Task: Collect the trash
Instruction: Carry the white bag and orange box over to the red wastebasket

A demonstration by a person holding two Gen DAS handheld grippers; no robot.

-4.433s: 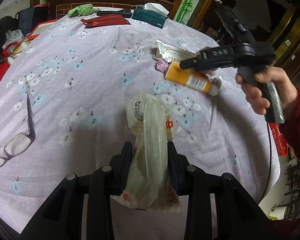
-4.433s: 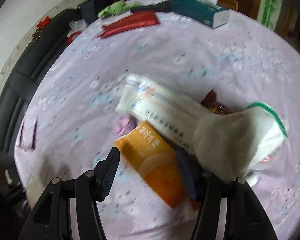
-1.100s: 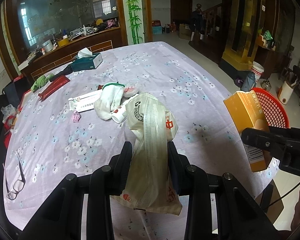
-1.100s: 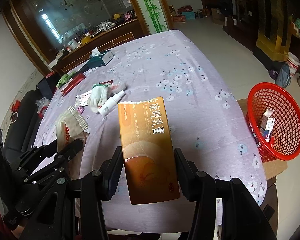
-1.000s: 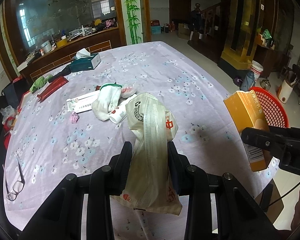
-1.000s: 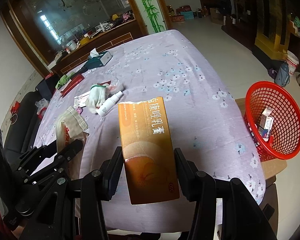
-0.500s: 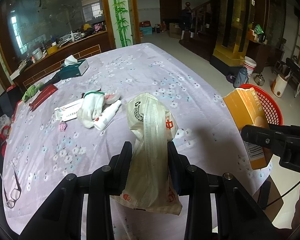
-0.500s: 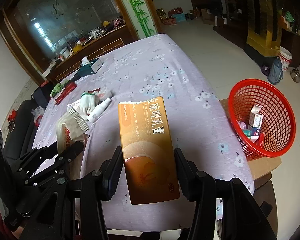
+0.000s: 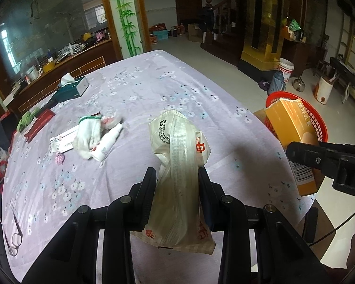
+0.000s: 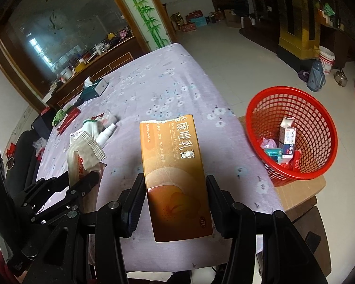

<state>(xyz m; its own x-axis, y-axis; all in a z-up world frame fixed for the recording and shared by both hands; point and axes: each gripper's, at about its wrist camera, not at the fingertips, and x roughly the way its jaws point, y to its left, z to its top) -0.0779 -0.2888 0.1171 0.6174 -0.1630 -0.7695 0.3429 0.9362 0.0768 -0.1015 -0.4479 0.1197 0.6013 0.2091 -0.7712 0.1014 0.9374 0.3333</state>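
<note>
My left gripper [image 9: 177,177] is shut on a crumpled beige plastic wrapper [image 9: 177,156], held above the near edge of the purple flowered tablecloth [image 9: 139,87]. My right gripper [image 10: 175,187] is shut on an orange medicine box [image 10: 175,165], also seen as the orange box [image 9: 291,127] at the right of the left wrist view. A red mesh basket [image 10: 319,127] with several small boxes inside stands on a cardboard box beside the table's right corner. The same red basket [image 9: 317,123] shows behind the orange box.
On the cloth lie a white cloth with green trim [image 9: 87,130], a white spray bottle [image 9: 106,142], a flat white box [image 9: 61,139], a teal tissue box [image 9: 71,88], a red pouch [image 9: 39,124] and glasses [image 9: 14,232]. Tiled floor with a bucket [image 10: 326,59] lies beyond the basket.
Both grippers have drawn back from the table and turned right, each keeping its hold. The red basket now sits larger and nearer the middle of the right wrist view.
</note>
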